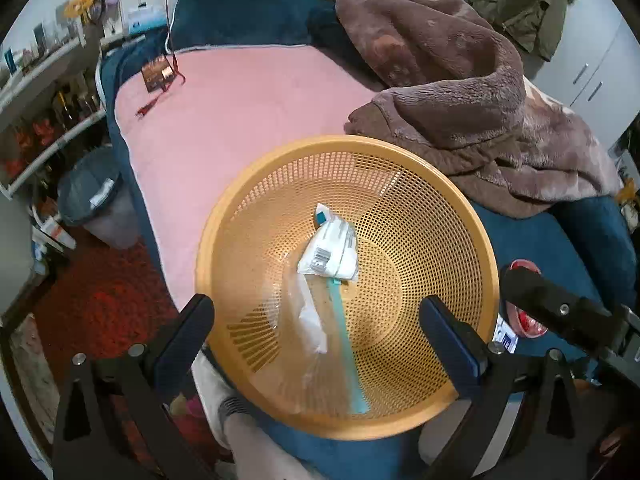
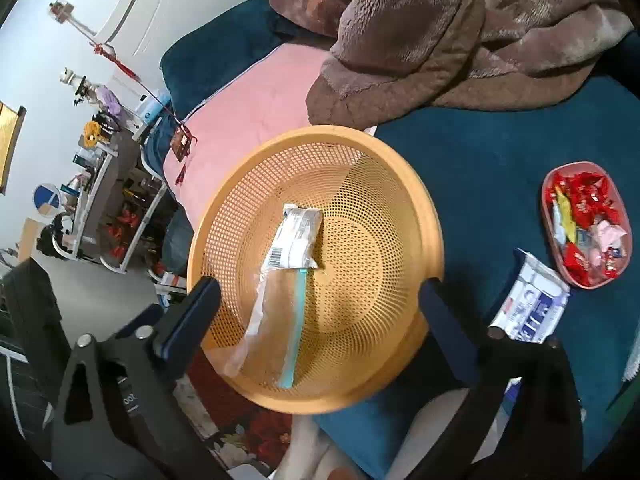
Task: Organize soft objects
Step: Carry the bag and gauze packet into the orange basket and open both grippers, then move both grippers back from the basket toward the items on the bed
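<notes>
Resting on the blue bed (image 2: 480, 168) beside shelves (image 1: 44, 92), orange basket (image 1: 452, 196); both hand-held grippers wide apart, empty.

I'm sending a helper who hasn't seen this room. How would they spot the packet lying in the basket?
On the bed stands a round orange mesh basket, in front of the brown fleece blanket. Inside lies the packet: a clear zip bag with a teal strip, holding a white folded pack with a barcode. It is the basket's only content, unlike the blue-and-white pack outside.

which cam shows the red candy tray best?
Right wrist. The pink tray of red candies sits whole and unobstructed on the blue bedcover. In the left wrist view only a sliver shows, mostly hidden behind the other gripper's black finger.
</notes>
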### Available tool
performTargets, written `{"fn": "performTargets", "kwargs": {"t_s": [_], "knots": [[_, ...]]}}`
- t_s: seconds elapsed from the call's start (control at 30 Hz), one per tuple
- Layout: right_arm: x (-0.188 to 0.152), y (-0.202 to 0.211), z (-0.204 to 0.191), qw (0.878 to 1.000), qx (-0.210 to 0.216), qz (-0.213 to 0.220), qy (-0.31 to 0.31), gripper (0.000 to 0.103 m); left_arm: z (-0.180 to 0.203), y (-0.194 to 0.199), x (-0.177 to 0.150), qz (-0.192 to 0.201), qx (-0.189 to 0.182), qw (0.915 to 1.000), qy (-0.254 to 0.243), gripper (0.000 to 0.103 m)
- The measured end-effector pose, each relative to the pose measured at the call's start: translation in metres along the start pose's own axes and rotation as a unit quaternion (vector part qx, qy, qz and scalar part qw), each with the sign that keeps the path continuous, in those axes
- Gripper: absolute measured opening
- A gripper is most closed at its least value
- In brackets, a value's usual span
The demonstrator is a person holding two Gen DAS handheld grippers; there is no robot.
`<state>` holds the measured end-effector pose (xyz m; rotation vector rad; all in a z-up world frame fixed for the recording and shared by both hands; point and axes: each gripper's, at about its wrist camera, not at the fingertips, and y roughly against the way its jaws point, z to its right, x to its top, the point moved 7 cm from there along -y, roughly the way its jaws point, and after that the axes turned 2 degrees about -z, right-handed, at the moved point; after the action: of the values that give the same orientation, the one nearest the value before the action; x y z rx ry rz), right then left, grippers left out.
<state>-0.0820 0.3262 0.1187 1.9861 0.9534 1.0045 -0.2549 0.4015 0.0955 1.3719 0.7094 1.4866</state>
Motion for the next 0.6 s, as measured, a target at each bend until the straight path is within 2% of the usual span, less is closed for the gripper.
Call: {"fn": "performTargets", "kwargs": {"t_s": [0.2,0.37,0.6], "knots": [[-0.013,0.016,-0.008,0.999,-0.031,0.008,0.023,0.103,0.0,0.018,-0.011,0.002,0.031,0.9993,-0.02,0.102],[-0.024,0.029,-0.011,0.998,-0.04,0.01,0.041,0.103,0.002,0.028,-0.02,-0.001,0.039,0.9989,-0.026,0.102],[-0.044,0.046,-0.002,0.999,-0.044,0.01,0.031,0.103,0.012,0.047,-0.032,0.004,0.043,0.9981,-0.044,0.102]]}}
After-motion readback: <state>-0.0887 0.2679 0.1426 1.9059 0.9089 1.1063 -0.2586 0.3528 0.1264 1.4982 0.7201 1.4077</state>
